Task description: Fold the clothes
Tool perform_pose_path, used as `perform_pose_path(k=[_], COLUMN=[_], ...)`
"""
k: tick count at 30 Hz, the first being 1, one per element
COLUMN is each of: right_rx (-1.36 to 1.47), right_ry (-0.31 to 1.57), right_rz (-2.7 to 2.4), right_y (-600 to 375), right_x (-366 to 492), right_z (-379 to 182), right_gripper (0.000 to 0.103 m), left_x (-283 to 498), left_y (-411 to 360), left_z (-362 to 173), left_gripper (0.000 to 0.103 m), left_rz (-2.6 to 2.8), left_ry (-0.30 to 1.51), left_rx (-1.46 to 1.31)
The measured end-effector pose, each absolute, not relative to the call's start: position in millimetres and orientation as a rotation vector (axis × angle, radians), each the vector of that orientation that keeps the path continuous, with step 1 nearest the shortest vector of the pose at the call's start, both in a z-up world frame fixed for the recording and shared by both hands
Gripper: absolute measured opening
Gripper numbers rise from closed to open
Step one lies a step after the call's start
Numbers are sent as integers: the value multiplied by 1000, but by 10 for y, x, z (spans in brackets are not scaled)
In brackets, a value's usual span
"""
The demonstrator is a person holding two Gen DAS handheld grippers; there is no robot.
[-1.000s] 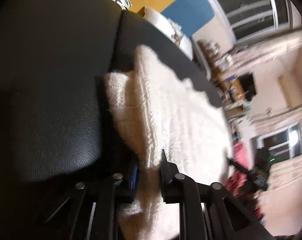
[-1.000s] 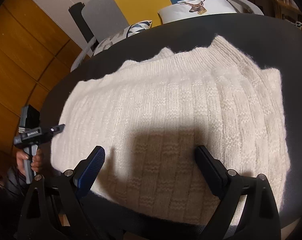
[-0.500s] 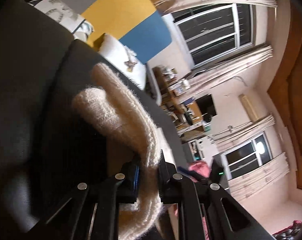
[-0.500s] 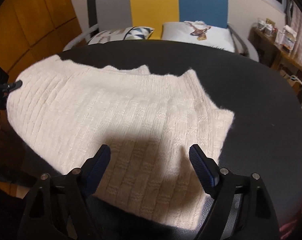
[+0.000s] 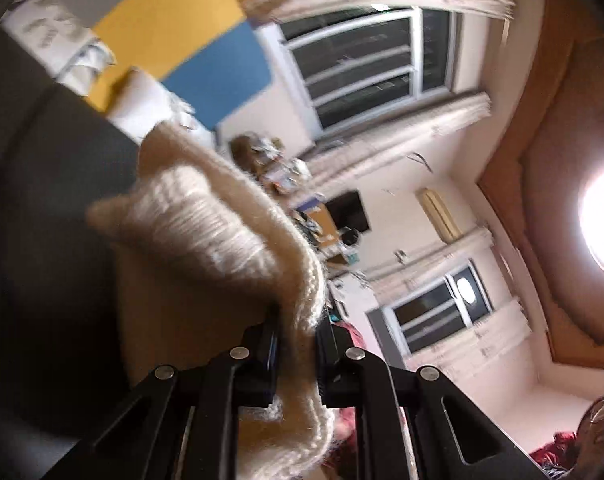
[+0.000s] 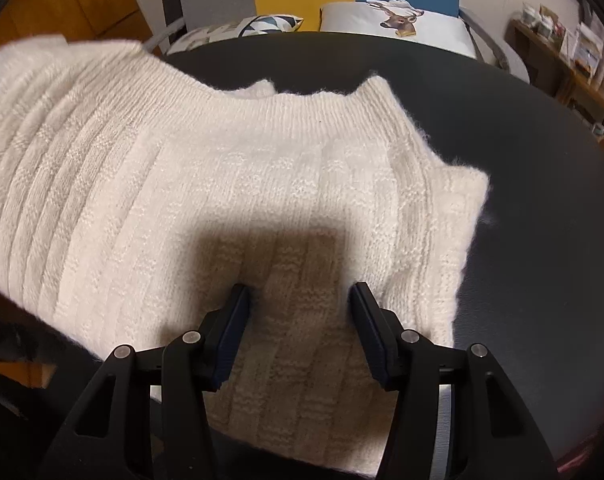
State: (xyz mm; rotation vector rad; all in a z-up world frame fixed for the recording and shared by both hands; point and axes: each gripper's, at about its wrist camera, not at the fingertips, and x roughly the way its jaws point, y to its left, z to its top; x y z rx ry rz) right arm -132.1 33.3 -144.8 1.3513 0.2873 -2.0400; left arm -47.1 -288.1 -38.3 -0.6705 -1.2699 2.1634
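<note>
Your left gripper (image 5: 296, 344) is clamped on the sweater (image 6: 238, 200) edge, raised off the black table (image 6: 521, 160); your right gripper (image 6: 298, 328) sits spread wide over its near part. This looks like a fold in mid-carry: lay the lifted side across squarely. The cream ribbed knit mostly lies flat.
</note>
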Motion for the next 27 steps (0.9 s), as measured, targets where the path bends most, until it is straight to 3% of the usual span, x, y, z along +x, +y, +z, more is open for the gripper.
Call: perform_pose_path(k=[5,12,20,27], right_rx=[1337,1311,1274,1226], right_ry=[210,-32,-149,-366], right_rz=[-2038,-1977,-1938,-1909], right_y=[292,576,794,1238], right_x=[-1279,-1349,-1407,-1406], right_z=[-1463,-1507,-1560,-1551], right_gripper=[56,58,58,56], left_x=[-970,-1538,-1582,-1647], left_y=[-2271,-1772,-1563,-1378], left_z=[-274,-753,-987,-1143], left_gripper=[14,14,16,22], left_rz=[2125,2112,2180,2086], left_ry=[-1189,-1249,-1253,-1264], left_rx=[-766,-1014,-1113,-1196])
